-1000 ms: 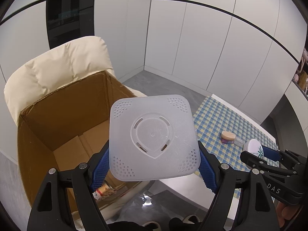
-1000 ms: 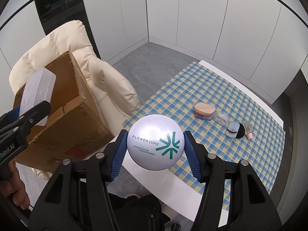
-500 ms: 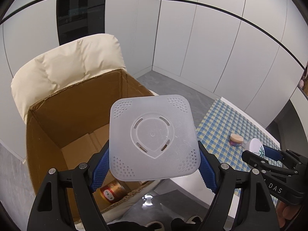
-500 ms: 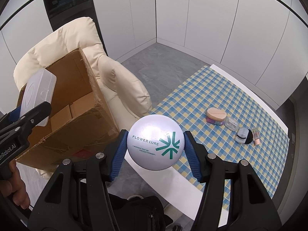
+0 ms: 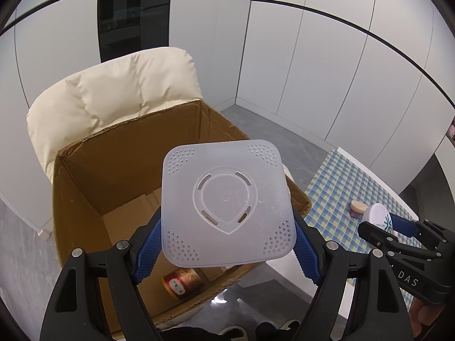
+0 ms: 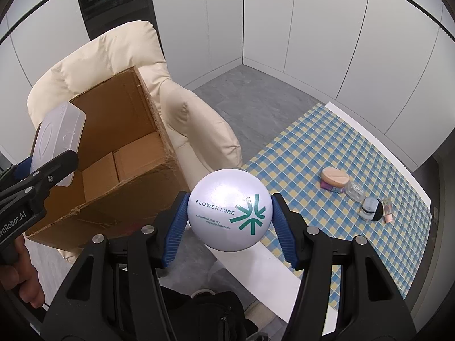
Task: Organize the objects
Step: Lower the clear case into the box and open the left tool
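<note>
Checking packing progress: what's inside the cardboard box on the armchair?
Inside the cardboard box, one red-and-gold can lies on its side at the near edge, on folded bottom flaps. The translucent square case in the left gripper covers the middle of the floor.

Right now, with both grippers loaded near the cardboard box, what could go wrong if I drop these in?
1. The square translucent container is held only by its edges between the left gripper fingers; it may tilt or slip on release.
2. A red-labelled jar already lies in the cardboard box; the container could land on it.
3. The round pressed-powder compact in the right gripper looks smooth and domed, and hangs outside the box, so it could slip to the floor.
</note>
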`<state>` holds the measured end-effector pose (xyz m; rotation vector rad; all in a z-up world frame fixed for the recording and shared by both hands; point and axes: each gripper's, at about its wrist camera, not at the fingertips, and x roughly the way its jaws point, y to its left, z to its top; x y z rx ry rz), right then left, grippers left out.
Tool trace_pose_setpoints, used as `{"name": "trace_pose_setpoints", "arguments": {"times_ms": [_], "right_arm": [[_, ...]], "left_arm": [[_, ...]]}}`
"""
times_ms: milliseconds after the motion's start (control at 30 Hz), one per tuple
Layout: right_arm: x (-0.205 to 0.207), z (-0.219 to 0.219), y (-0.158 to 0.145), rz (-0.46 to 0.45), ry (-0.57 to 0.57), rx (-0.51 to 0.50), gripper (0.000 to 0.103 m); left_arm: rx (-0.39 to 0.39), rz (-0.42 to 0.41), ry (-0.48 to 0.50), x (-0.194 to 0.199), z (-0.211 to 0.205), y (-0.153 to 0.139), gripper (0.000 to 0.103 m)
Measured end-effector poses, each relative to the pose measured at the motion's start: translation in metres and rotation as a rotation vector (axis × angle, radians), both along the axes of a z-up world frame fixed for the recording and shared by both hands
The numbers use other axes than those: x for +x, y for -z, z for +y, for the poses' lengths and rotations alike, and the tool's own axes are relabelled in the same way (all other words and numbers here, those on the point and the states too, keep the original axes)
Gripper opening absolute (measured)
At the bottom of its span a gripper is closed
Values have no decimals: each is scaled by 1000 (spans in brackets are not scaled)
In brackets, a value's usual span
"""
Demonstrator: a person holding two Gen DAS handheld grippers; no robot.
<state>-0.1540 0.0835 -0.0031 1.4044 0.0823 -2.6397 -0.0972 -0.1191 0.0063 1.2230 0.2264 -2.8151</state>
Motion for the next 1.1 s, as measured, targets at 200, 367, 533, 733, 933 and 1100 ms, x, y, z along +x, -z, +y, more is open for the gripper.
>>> {"name": "trace_pose_setpoints", "arguments": {"times_ms": [200, 367, 533, 733, 933, 1100], "right_arm": [[-1, -11, 0, 0, -19, -2, 60], [-2, -19, 0, 3, -33, -1, 60], [-3, -28, 0, 5, -49, -2, 60], [-3, -40, 0, 10, -69, -3, 60], [-4, -55, -1, 13, -98, 0, 60], [-5, -66, -1, 15, -117, -1, 60]], "left_arm": [[2, -1, -19, 1, -10, 1, 81], [1, -1, -32, 2, -19, 1, 81], [1, -5, -45, 4, -27, 3, 81], [4, -16, -59, 6, -37, 6, 81], [-4, -22, -75, 10, -47, 8, 81], [-1, -42, -84, 10, -57, 12, 81]]}}
